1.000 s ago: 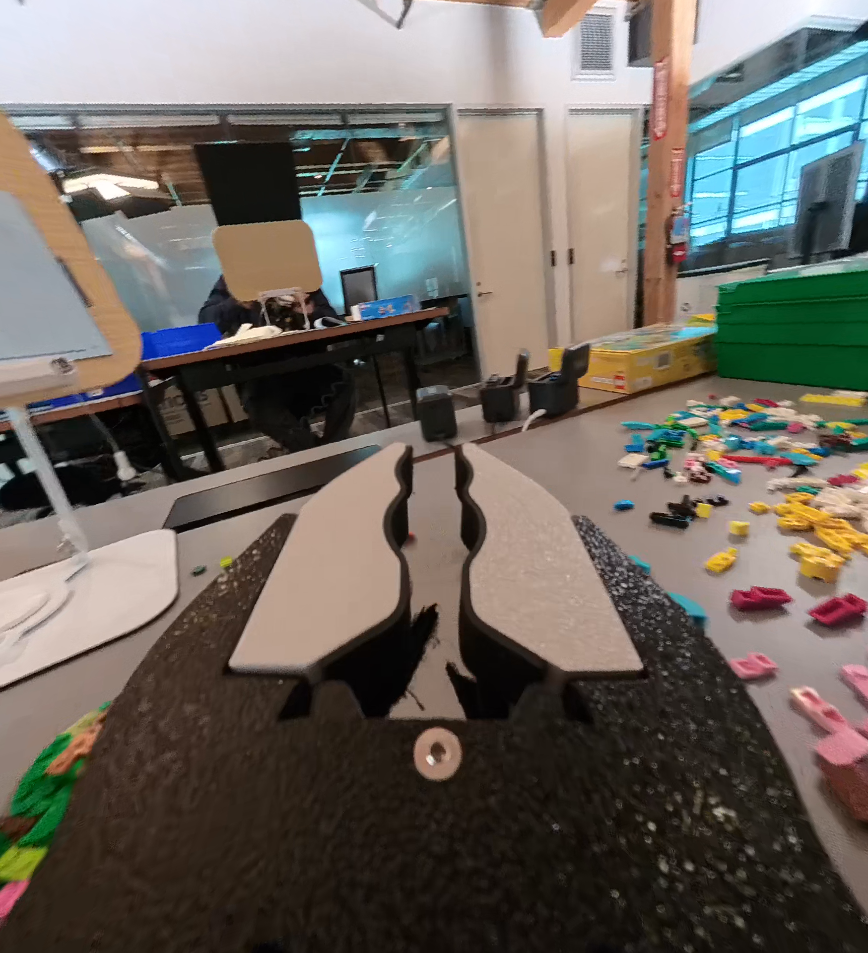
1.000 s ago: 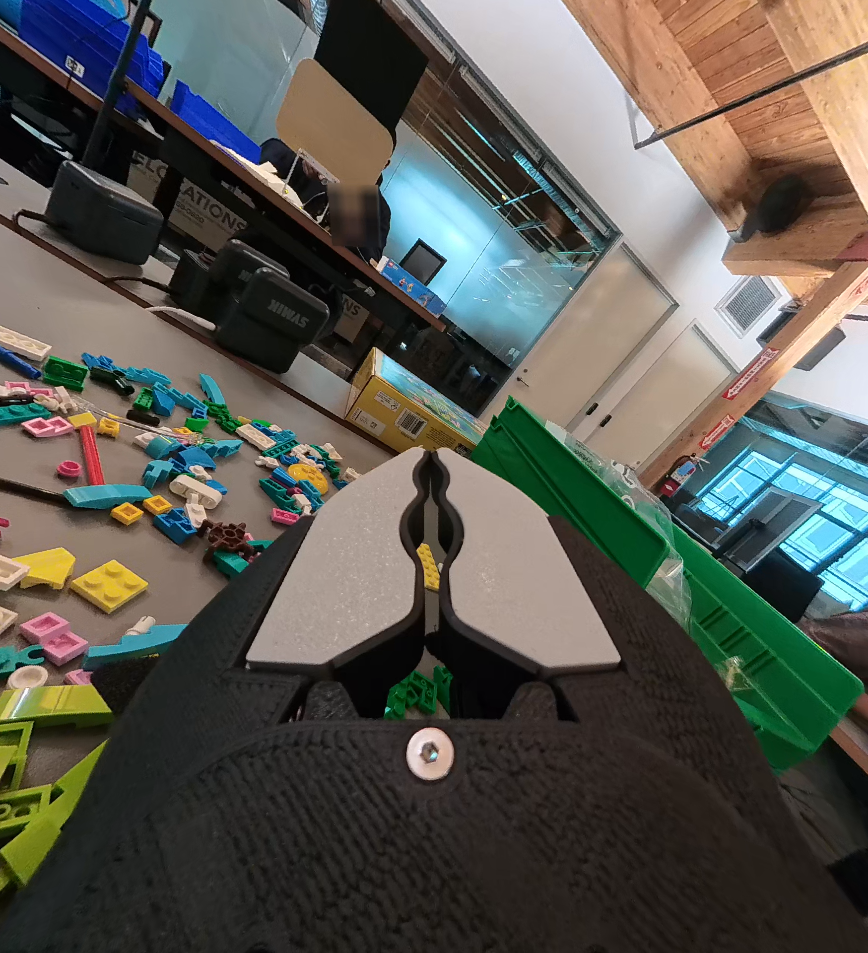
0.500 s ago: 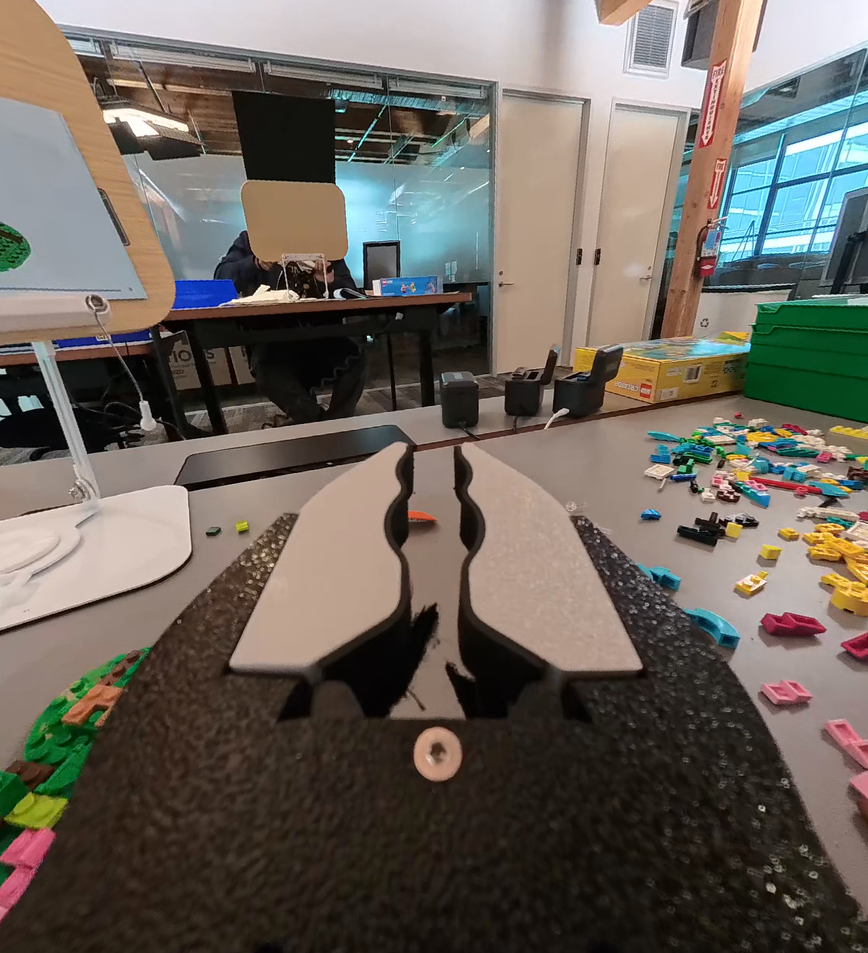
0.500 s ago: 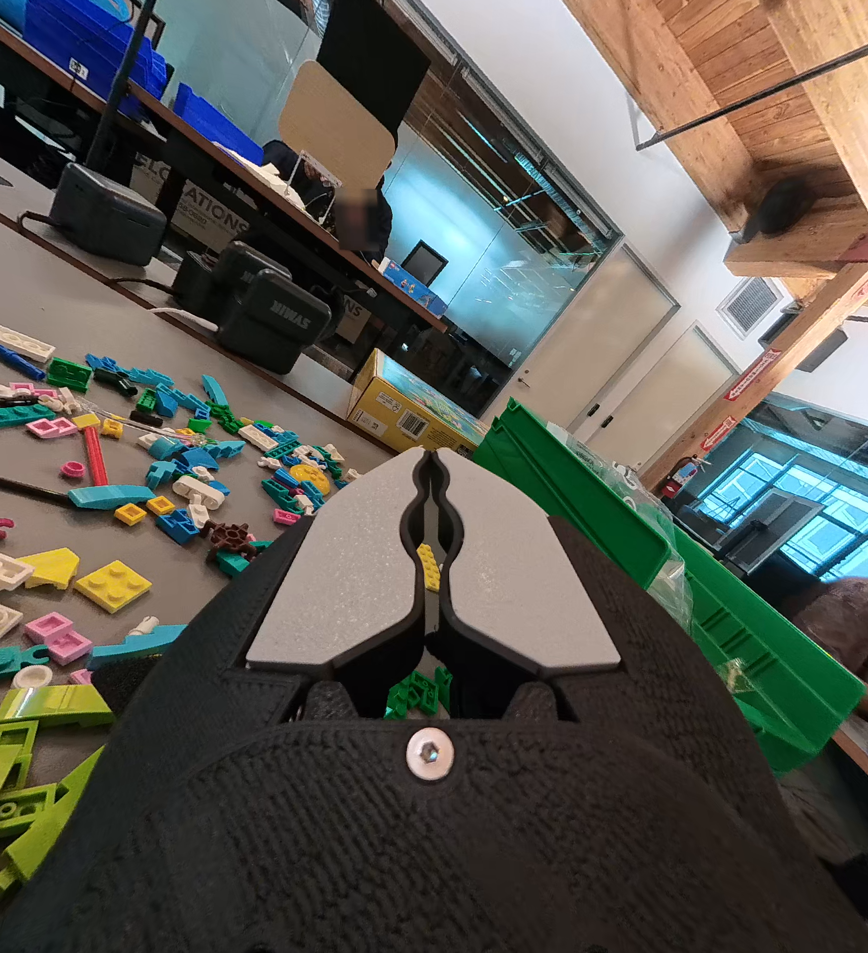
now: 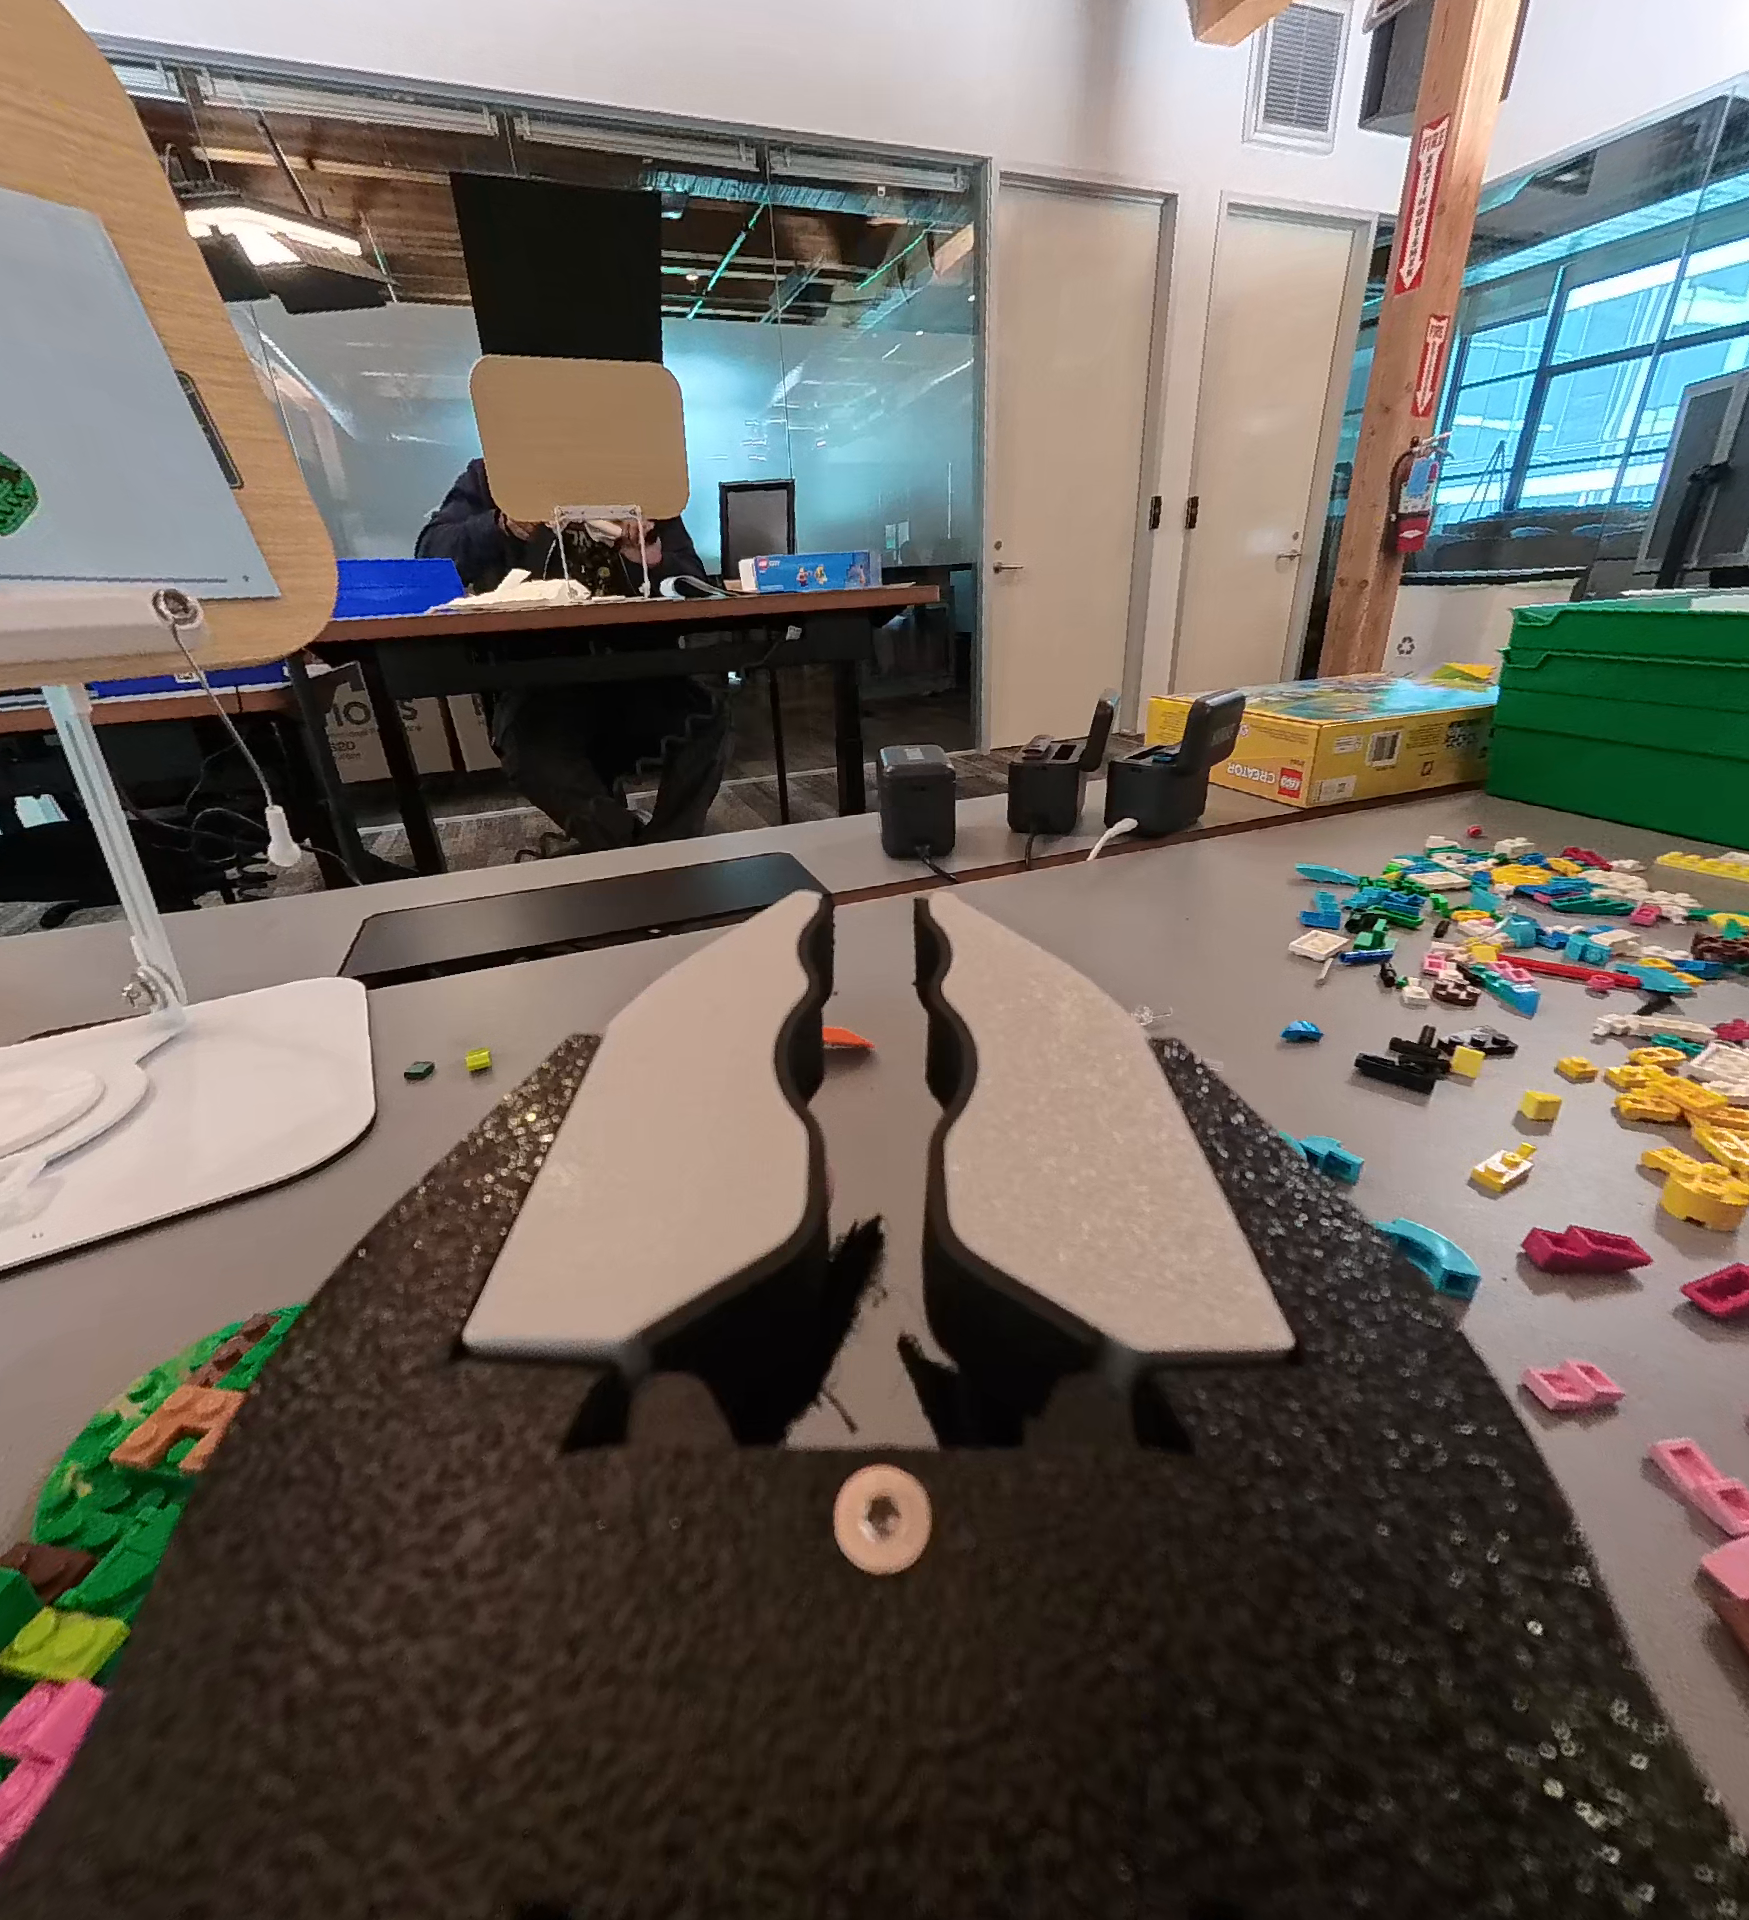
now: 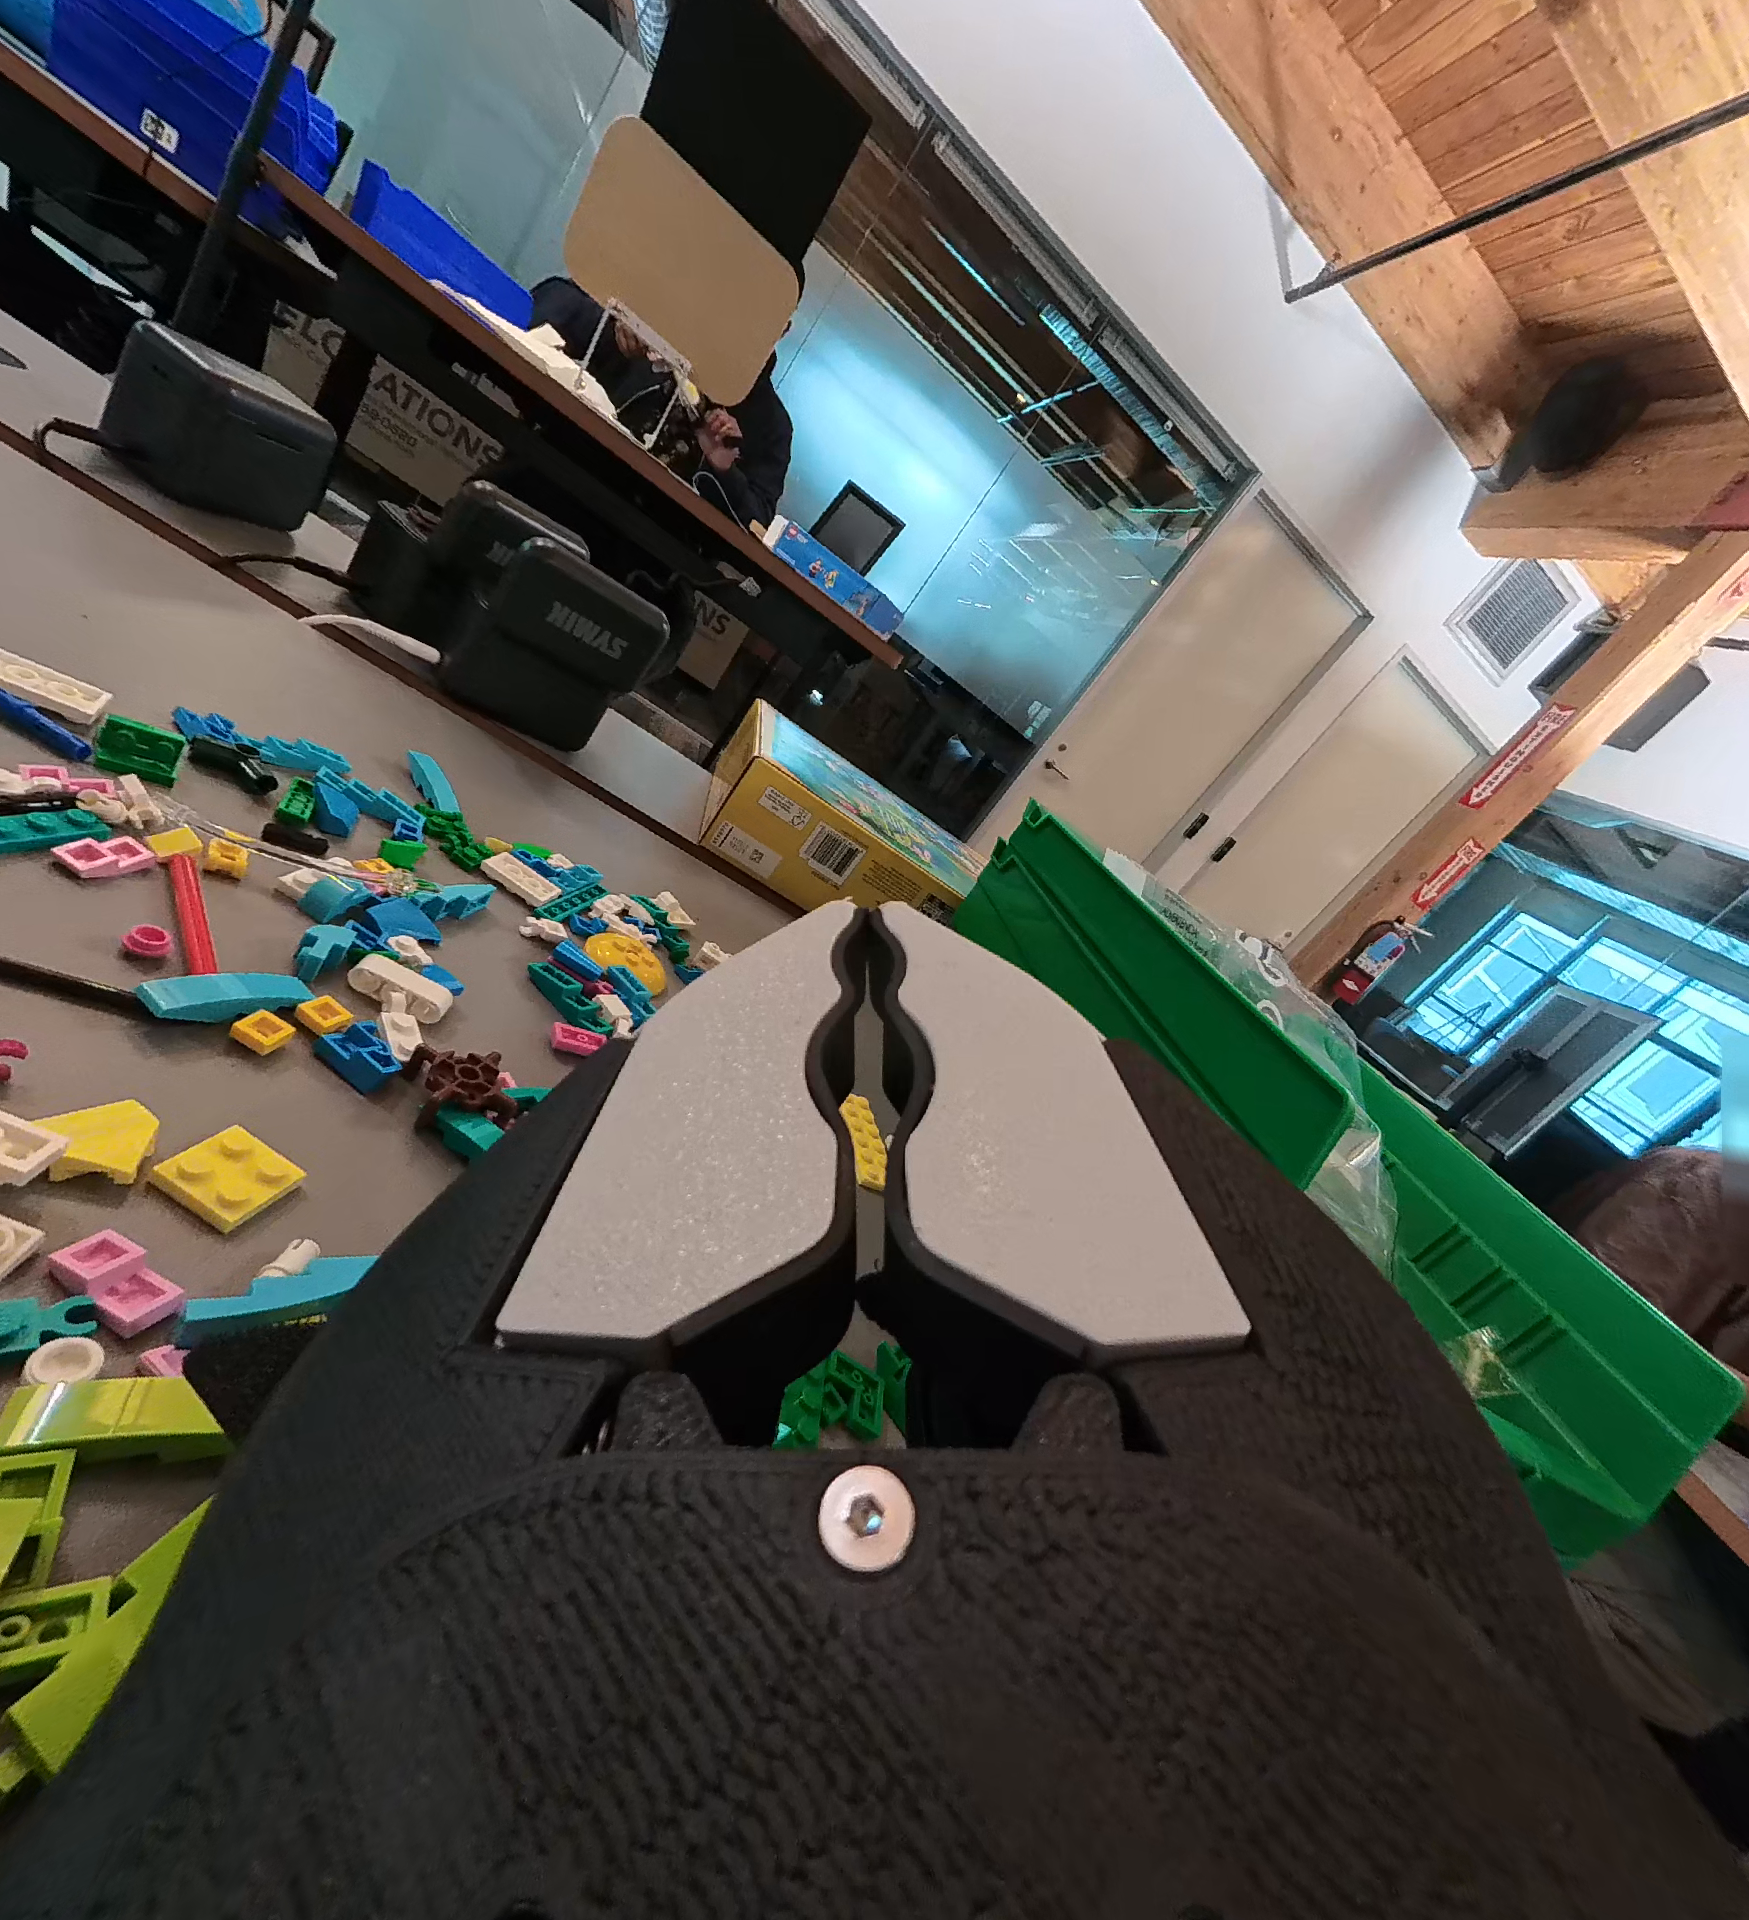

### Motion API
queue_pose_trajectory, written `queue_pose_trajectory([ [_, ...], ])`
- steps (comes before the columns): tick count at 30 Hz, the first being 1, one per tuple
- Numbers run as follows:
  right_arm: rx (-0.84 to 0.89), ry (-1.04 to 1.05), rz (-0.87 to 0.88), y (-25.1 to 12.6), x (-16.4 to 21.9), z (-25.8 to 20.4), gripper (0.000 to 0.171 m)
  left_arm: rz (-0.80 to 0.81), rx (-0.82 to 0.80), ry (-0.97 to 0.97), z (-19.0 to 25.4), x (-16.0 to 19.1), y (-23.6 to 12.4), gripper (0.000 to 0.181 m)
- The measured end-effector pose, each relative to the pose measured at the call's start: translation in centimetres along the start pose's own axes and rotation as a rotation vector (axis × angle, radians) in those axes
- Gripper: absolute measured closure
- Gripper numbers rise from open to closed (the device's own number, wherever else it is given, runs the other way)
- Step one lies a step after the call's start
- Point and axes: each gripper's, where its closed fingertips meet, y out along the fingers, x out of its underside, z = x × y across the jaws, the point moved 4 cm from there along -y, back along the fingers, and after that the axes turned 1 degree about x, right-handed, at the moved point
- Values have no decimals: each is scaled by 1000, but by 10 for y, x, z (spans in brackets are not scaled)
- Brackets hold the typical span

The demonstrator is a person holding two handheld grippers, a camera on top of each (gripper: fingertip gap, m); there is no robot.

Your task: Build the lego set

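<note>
The right gripper [image 6: 871, 920] pinches a small yellow studded lego plate [image 6: 864, 1141] between its grey fingers, jaws nearly closed on it, tips touching beyond it. The piece sits midway along the jaws, lifted off the grey bench [image 6: 101, 582], probably to be carried to the build. The left gripper [image 5: 872, 914] has its jaws narrowly apart and empty, hovering over the bench. The round green lego base with brown and pink bricks [image 5: 70, 1507] lies at the bench's near left corner, beside that gripper's black body. Loose coloured lego pieces [image 5: 1628, 997] spread toward the right edge, within reach for sorting. A tiny orange piece [image 5: 846, 1037] lies on the bench beyond the left jaws.
</note>
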Motion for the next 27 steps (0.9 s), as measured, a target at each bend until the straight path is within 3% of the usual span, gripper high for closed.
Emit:
queue_pose_trajectory([
  [27, -7, -1, -2, 1, 1, -1, 171, -1, 11, 3, 1, 0, 0, 167],
])
